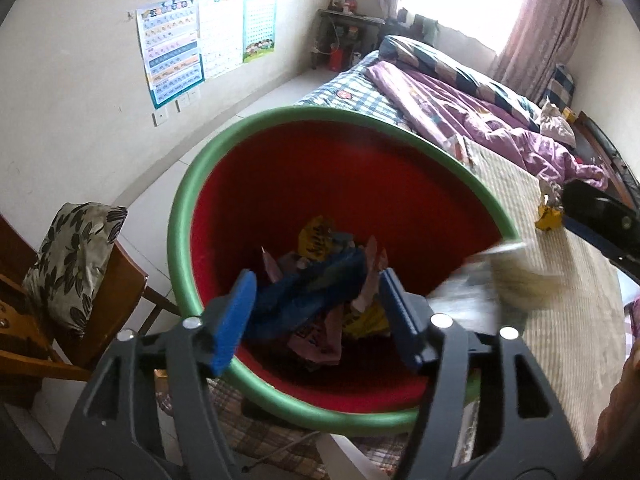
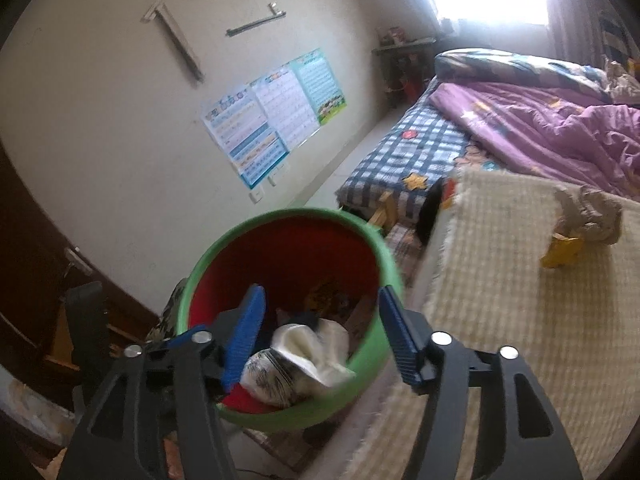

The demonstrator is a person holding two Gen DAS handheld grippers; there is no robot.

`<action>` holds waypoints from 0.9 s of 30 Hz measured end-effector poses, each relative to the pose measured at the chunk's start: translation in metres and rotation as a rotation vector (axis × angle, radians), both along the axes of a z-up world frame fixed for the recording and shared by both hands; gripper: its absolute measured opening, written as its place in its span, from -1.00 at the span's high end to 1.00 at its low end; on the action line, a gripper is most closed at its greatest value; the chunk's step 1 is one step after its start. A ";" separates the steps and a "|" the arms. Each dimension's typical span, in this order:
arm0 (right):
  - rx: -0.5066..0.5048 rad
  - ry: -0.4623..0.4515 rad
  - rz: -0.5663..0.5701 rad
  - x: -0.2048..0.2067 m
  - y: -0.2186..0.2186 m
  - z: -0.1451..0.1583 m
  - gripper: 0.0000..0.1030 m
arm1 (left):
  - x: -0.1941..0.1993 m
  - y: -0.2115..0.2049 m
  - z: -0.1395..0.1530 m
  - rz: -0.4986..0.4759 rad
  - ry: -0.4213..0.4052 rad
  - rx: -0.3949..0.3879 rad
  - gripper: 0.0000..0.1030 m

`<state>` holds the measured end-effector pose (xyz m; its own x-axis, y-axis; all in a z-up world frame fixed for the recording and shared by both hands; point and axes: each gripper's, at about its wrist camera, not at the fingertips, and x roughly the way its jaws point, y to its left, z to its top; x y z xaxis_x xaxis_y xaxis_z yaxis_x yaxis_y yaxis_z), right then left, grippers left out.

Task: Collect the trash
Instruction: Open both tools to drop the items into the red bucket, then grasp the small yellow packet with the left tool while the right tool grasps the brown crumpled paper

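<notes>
A bin with a green rim [image 1: 188,200] and red inside holds several wrappers, yellow, pink and blue. My left gripper [image 1: 316,280] hangs open over it; a blue wrapper [image 1: 308,284] lies loose between its fingers, with the pads clear of it. A blurred pale wrapper [image 1: 484,272] is at the bin's right rim. In the right wrist view my right gripper [image 2: 320,294] is open above the same bin [image 2: 372,344], and a crumpled white wrapper [image 2: 304,356] sits blurred between its fingers, not pinched. A yellow wrapper [image 2: 562,254] and crumpled paper [image 2: 592,216] lie on the cream mat.
The cream woven mat [image 2: 500,300] covers the bed's near end, with a purple quilt [image 2: 560,128] behind it. A wooden chair with a leaf-print cushion [image 1: 76,264] stands left of the bin. Posters [image 1: 200,40] hang on the wall above pale floor.
</notes>
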<state>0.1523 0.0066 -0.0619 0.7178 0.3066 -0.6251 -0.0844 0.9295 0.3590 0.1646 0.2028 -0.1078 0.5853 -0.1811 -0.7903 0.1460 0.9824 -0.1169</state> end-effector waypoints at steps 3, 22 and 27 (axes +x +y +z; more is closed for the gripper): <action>-0.057 -0.027 -0.102 -0.002 -0.036 0.003 -0.24 | -0.001 0.002 0.002 0.012 -0.003 -0.008 -0.26; -0.023 0.201 -0.440 0.065 -0.251 -0.072 0.03 | -0.029 -0.122 0.059 -0.223 -0.126 -0.081 -0.35; 0.029 0.167 -0.391 0.047 -0.258 -0.066 0.36 | -0.025 -0.182 0.048 -0.321 -0.101 -0.094 -0.36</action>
